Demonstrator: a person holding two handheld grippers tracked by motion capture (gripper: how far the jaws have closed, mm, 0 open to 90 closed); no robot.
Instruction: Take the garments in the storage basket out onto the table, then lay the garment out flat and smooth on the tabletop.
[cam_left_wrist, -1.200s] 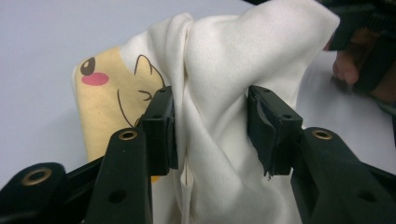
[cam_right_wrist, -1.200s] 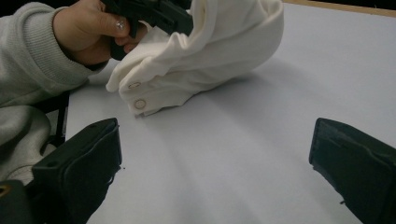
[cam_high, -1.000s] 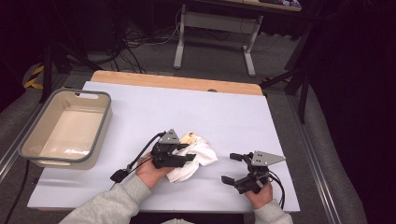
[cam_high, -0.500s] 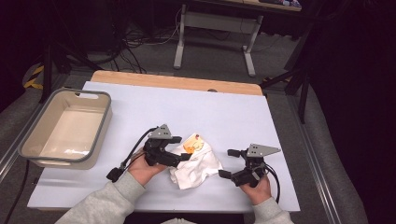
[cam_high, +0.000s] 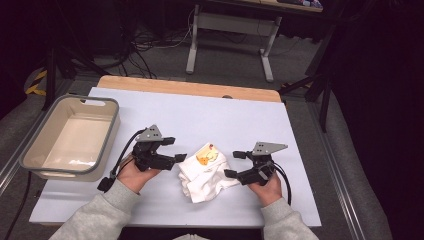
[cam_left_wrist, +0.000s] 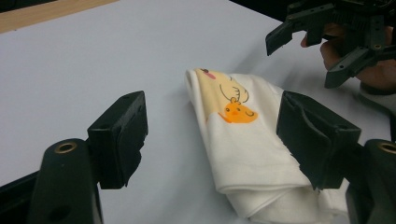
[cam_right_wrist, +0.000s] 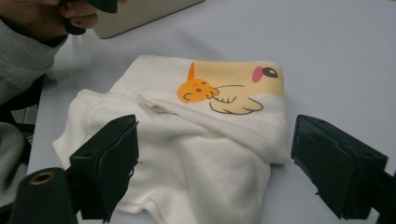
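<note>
Dark room, cables on the floor behind a table (cam_high: 165, 115) with a pale blue top. Folded white cloth (cam_high: 207, 172) with an orange chick print lies near the front edge, between the two hands. Left gripper (cam_high: 172, 150) just left of it, jaws apart, gripping nothing; they have just been closing a little. Right gripper (cam_high: 235, 164) at the cloth's right edge, jaws apart and empty, just been closing. Beige tub (cam_high: 70, 137) far left.

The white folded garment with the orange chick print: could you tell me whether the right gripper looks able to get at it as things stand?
Probably yes. The right gripper sits beside the garment with its jaws open, and nothing lies between them.
</note>
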